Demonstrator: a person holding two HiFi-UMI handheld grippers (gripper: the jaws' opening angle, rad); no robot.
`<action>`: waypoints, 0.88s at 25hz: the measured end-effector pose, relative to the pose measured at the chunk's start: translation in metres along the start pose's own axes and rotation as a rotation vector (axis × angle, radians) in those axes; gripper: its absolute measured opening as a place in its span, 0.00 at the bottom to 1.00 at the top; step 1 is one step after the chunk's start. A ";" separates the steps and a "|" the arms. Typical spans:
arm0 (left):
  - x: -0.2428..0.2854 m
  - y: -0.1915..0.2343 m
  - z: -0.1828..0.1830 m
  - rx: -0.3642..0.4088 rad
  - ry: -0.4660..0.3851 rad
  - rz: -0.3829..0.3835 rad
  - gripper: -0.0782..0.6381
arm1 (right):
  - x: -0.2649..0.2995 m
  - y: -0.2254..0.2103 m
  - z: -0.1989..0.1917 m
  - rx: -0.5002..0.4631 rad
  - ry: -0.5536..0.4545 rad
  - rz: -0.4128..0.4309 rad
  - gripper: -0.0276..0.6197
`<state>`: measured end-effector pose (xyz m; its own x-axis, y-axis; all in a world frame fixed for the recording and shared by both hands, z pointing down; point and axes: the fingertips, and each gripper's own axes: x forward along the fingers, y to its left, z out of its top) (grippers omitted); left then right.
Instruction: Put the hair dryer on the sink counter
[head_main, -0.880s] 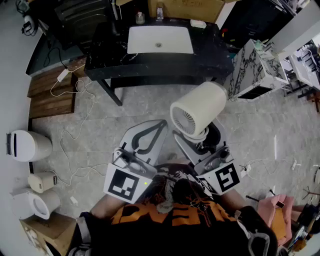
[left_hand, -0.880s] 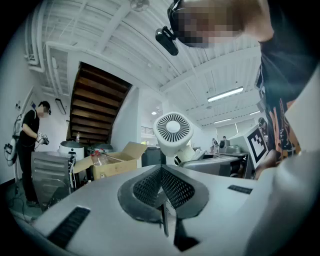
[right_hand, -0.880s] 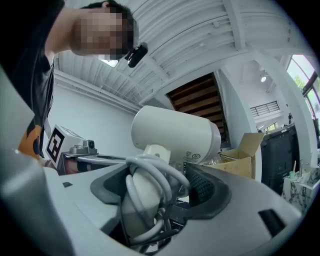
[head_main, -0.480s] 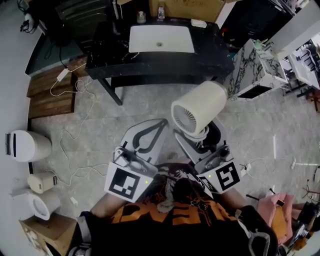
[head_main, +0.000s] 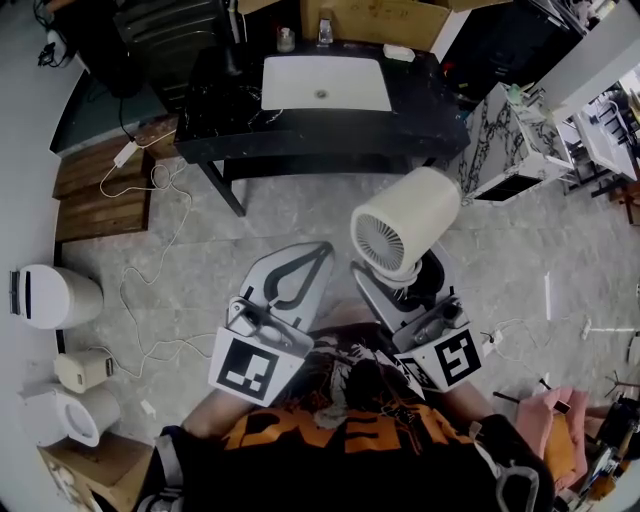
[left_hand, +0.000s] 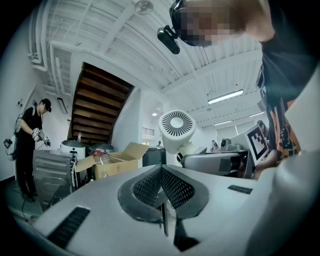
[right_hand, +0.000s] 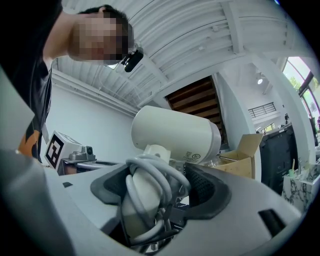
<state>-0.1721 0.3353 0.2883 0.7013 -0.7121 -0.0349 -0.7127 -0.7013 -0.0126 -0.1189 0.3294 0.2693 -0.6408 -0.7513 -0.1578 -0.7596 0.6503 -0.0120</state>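
- Pinching the hair dryer (head_main: 405, 225) by its handle, which is wrapped in cord (right_hand: 150, 172): right tongs (head_main: 398, 285), held above the floor (head_main: 200, 250), well short of the desk (head_main: 430, 115).
- Dryer's intake grille faces up at the head camera.
- Left tongs (head_main: 297, 272) pressed together, nothing between, just left of the right pair.
- White sink (head_main: 325, 82) set in the dark desk, far side.

A staged test lab, not a home. Well ahead of the left gripper (head_main: 318, 252), a black sink counter (head_main: 205, 120) with a white rectangular basin (head_main: 325, 82) stands on bare grey stone floor (head_main: 300, 215). Loose white cables (head_main: 160, 178), brown cardboard boxes (head_main: 375, 15), an open wooden staircase (left_hand: 97, 107) and ceiling strip lights (left_hand: 226, 96) surround it.
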 end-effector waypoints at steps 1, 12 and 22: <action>0.001 0.001 0.001 -0.003 -0.005 -0.001 0.14 | 0.001 -0.001 0.001 0.002 0.000 -0.007 0.58; 0.025 0.029 -0.006 0.030 0.000 0.009 0.14 | 0.032 -0.023 -0.010 -0.011 0.005 0.025 0.58; 0.102 0.080 -0.016 0.068 0.036 0.072 0.14 | 0.092 -0.090 -0.025 0.003 -0.004 0.133 0.58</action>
<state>-0.1571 0.2065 0.2995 0.6473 -0.7622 -0.0023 -0.7600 -0.6451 -0.0791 -0.1122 0.1993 0.2808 -0.7353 -0.6582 -0.1617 -0.6677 0.7444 0.0059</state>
